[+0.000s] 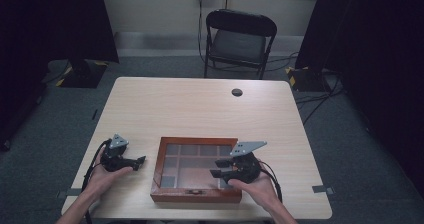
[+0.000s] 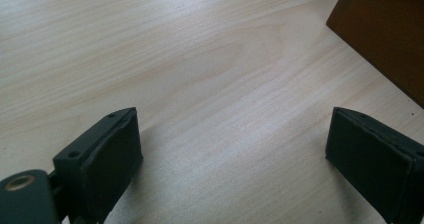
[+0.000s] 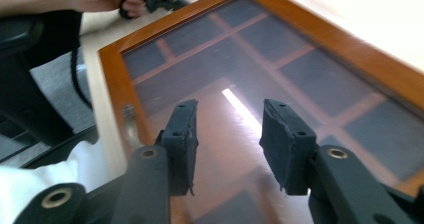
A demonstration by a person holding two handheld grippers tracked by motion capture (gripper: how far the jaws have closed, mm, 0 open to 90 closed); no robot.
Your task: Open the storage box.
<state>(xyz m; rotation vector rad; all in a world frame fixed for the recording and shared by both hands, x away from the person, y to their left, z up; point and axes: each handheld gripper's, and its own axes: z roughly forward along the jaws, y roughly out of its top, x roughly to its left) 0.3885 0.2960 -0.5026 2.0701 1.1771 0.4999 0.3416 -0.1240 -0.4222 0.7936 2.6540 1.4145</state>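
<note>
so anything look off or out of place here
Nothing stands out. The wooden box sits square on the table with its glass lid shut and unbroken. The left gripper is open beside it and the right gripper is open over the lid.

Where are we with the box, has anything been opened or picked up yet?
Nothing looks done: the wooden box sits shut under its glass lid. The right gripper hovers open over the glass, holding nothing. The left gripper is open over bare table beside the box. Opening appears left to do.
</note>
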